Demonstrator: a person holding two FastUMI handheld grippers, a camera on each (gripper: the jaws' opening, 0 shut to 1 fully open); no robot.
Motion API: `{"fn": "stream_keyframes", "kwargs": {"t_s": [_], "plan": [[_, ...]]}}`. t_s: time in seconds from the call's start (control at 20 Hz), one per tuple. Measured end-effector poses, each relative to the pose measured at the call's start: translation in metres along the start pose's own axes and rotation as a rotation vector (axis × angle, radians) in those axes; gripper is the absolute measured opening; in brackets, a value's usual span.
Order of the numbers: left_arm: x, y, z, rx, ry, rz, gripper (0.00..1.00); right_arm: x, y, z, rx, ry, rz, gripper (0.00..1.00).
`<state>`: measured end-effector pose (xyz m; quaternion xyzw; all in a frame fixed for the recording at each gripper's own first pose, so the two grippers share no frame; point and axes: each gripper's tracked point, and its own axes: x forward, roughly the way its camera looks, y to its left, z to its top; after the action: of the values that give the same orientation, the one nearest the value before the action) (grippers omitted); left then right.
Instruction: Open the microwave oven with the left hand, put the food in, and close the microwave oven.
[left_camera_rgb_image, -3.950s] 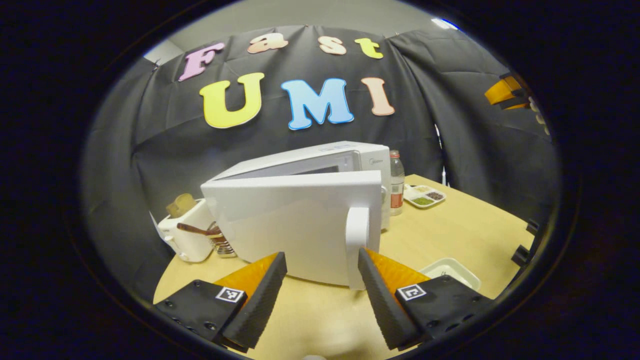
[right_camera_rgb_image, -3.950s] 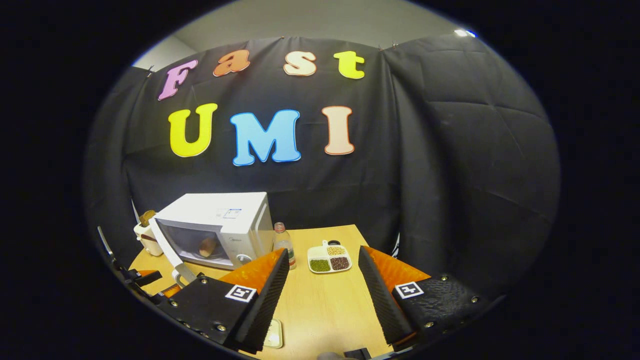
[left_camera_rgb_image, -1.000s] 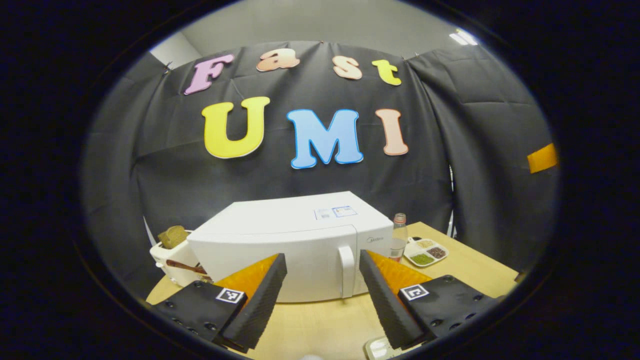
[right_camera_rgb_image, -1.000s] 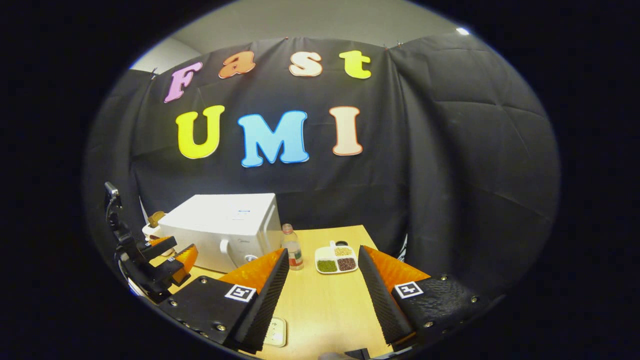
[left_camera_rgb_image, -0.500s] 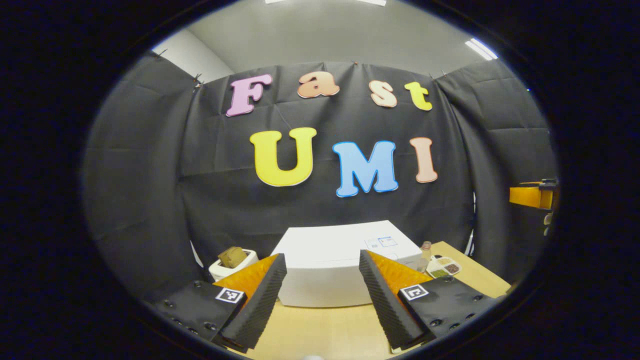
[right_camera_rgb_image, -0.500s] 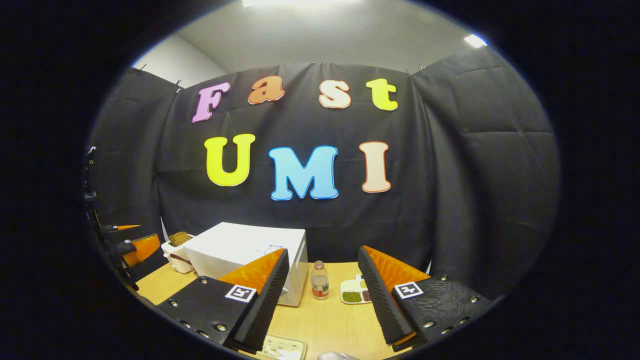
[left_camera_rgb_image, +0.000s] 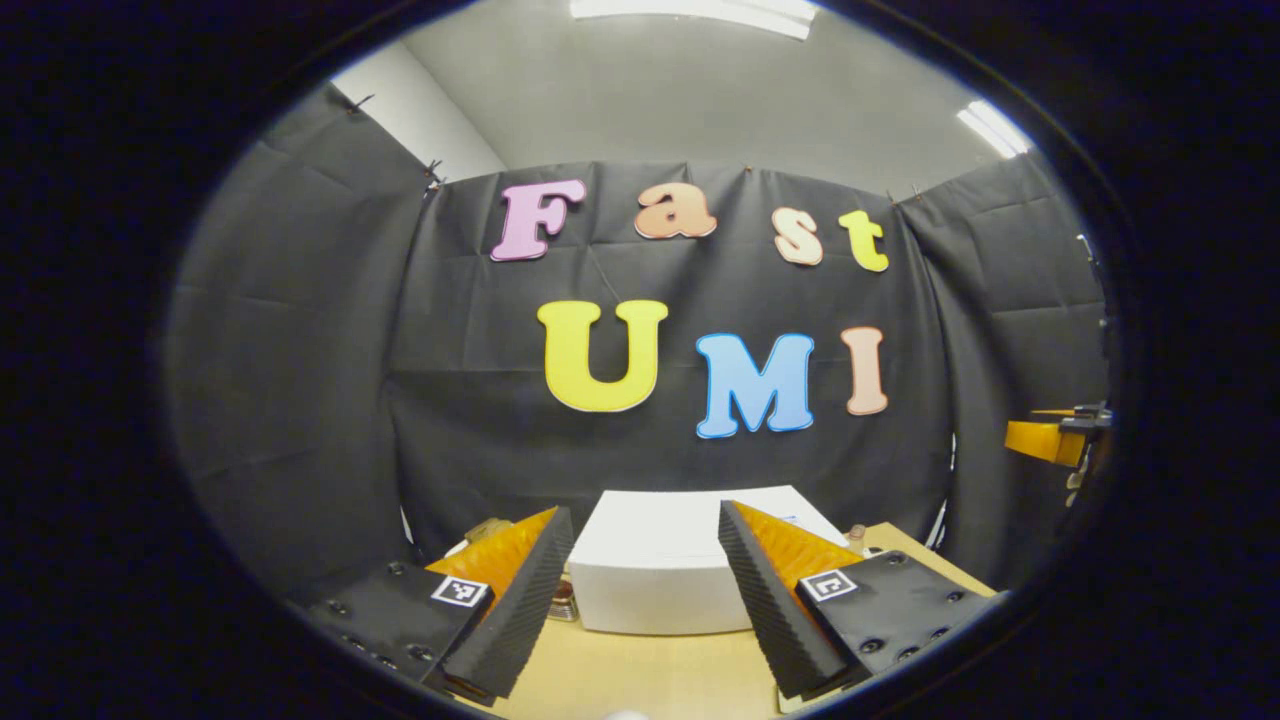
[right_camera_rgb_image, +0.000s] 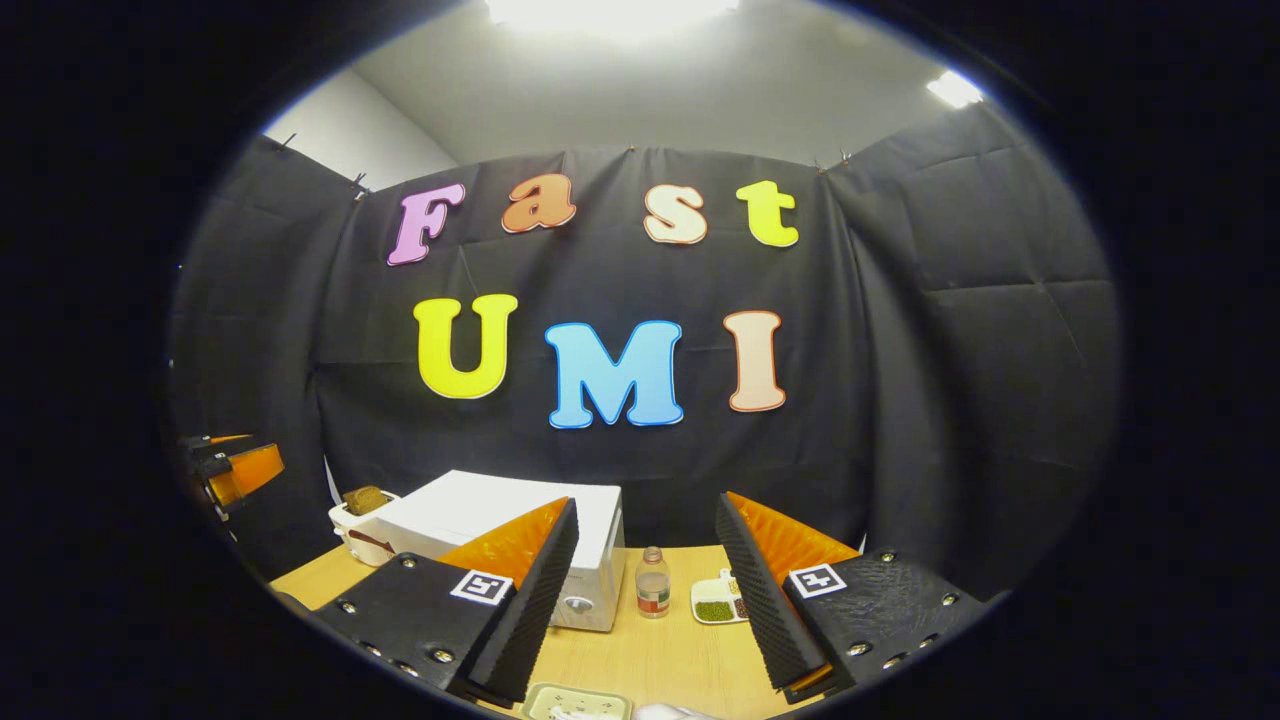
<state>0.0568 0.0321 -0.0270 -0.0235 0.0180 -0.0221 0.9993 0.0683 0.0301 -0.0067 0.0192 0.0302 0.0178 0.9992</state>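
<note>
Both grippers raised higher, left gripper (left_camera_rgb_image: 646, 590) open, microwave (left_camera_rgb_image: 660, 570) closed

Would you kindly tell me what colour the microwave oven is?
White; the microwave oven shows best in the right gripper view.

One microwave (right_camera_rgb_image: 600, 540) stands on one table (right_camera_rgb_image: 650, 650). Left of it is one toaster (right_camera_rgb_image: 352, 516) with one slice of bread (right_camera_rgb_image: 366, 498). Right of it are one bottle (right_camera_rgb_image: 652, 583) and one divided dish (right_camera_rgb_image: 715, 600). One tray (right_camera_rgb_image: 575, 702) lies near. Two grippers: left gripper (left_camera_rgb_image: 640, 620), right gripper (right_camera_rgb_image: 645, 610).
</note>
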Motion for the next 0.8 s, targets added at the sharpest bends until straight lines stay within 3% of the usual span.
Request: {"fn": "stream_keyframes", "kwargs": {"t_s": [0.55, 0.6, 0.8], "plan": [[-0.002, -0.003, 0.002, -0.034, -0.007, -0.021, 0.99, -0.02, -0.001, 0.0, -0.009, 0.023, -0.034, 0.85], [-0.002, -0.003, 0.004, -0.032, -0.012, -0.023, 0.94, -0.021, -0.002, 0.002, -0.009, 0.021, -0.037, 0.86], [-0.005, -0.007, 0.012, -0.025, -0.028, -0.034, 0.98, -0.025, 0.0, 0.005, 0.015, 0.021, -0.032, 0.85]]}}
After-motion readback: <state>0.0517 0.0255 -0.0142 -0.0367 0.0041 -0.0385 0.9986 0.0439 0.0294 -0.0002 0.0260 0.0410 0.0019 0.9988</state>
